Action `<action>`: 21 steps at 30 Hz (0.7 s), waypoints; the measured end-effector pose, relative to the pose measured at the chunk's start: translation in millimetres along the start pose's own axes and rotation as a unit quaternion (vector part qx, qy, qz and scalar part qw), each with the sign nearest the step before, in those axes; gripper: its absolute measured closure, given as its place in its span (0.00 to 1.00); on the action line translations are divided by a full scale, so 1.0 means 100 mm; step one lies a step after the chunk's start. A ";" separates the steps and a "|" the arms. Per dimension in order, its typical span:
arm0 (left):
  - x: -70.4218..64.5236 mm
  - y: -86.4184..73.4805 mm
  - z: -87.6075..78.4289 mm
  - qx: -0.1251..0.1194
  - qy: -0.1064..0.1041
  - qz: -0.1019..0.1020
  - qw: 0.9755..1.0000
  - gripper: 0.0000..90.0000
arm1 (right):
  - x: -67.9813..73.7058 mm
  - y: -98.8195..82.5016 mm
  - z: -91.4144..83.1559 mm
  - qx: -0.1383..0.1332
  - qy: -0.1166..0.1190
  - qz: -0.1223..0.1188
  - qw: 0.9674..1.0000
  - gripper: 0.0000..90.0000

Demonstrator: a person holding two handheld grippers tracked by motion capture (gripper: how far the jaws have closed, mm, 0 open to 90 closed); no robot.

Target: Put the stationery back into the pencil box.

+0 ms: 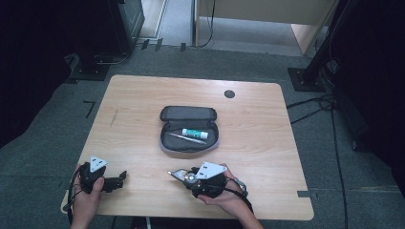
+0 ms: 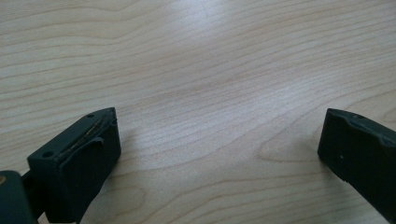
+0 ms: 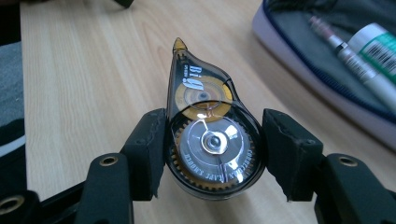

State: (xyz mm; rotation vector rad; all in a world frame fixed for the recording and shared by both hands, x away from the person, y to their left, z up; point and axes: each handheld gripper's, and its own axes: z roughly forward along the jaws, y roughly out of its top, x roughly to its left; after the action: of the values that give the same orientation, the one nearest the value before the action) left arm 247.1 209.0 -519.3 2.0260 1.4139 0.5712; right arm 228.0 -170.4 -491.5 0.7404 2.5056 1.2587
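At about seven o'clock on the surface (image 1: 143, 95), near the front edge, the left hand-held gripper (image 1: 120, 179) lies low in the person's left hand (image 1: 86, 200), pointing toward three o'clock. Its own view shows what the high view cannot: the two black jaws stand wide apart and released, with only bare wood grain between them.

Moving right, at roughly six o'clock, the right hand-held gripper (image 3: 212, 154) is clenched on a correction tape dispenser (image 3: 205, 140). From the high view the dispenser (image 1: 180, 175) is just a small glinting shape at the gripper's nose. The right gripper view shows its clear smoky shell, the gear wheel inside and the amber spool.

The dispenser's long axis runs straight out along the gripper's line. Its round, fat end sits between the pads, which press on both flanks. Its narrow tip sticks out beyond the jaws, toward nine o'clock on the surface as seen from above.

Farther back, near the centre of the surface, an open grey pencil case (image 1: 188, 138) lies at about one o'clock from that gripper, holding a pen (image 1: 187, 138) and a glue stick (image 1: 195, 133).
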 end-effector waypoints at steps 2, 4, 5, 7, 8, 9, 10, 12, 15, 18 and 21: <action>0.00 0.00 0.00 0.000 0.000 0.000 1.000 0.00 | -0.02 0.05 -0.01 -0.004 -0.004 0.000 1.000 0.47; 0.00 0.00 0.00 0.000 0.000 0.000 1.000 0.00 | -0.05 0.10 -0.02 -0.009 -0.007 0.002 1.000 0.47; 0.00 0.00 0.00 0.000 0.000 0.000 1.000 0.00 | -0.06 0.11 -0.03 -0.009 -0.007 0.003 1.000 0.47; 0.00 0.00 0.00 0.000 0.000 0.000 1.000 0.00 | -0.09 0.15 -0.03 -0.013 -0.012 0.000 1.000 0.47; 0.00 0.00 0.00 0.000 0.000 0.000 1.000 0.00 | -0.11 0.17 -0.03 -0.014 -0.013 0.001 1.000 0.47; 0.00 0.00 0.00 0.000 0.000 0.000 1.000 0.00 | -0.14 0.19 -0.04 -0.017 -0.012 0.002 1.000 0.47; 0.00 0.00 0.00 0.000 0.000 0.000 1.000 0.00 | -0.15 0.21 -0.04 -0.017 -0.014 0.005 1.000 0.47; 0.00 0.00 0.00 0.000 0.000 0.000 1.000 0.00 | -0.19 0.25 -0.04 -0.019 -0.018 0.006 1.000 0.47; 0.00 0.00 0.00 0.000 0.000 0.000 1.000 0.00 | -0.26 0.31 -0.04 -0.023 -0.023 0.008 0.999 0.47; 0.00 0.00 0.00 0.000 0.000 0.000 1.000 0.00 | -0.31 0.38 -0.04 -0.027 -0.030 0.011 0.999 0.47; 0.00 0.00 0.00 0.000 0.000 0.000 1.000 0.00 | -0.37 0.44 -0.03 -0.029 -0.036 0.013 0.999 0.47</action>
State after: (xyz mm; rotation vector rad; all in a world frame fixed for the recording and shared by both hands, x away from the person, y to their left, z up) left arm 247.1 209.1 -519.3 2.0263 1.4138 0.5708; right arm 272.8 -170.2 -454.8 0.7926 2.3992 1.2855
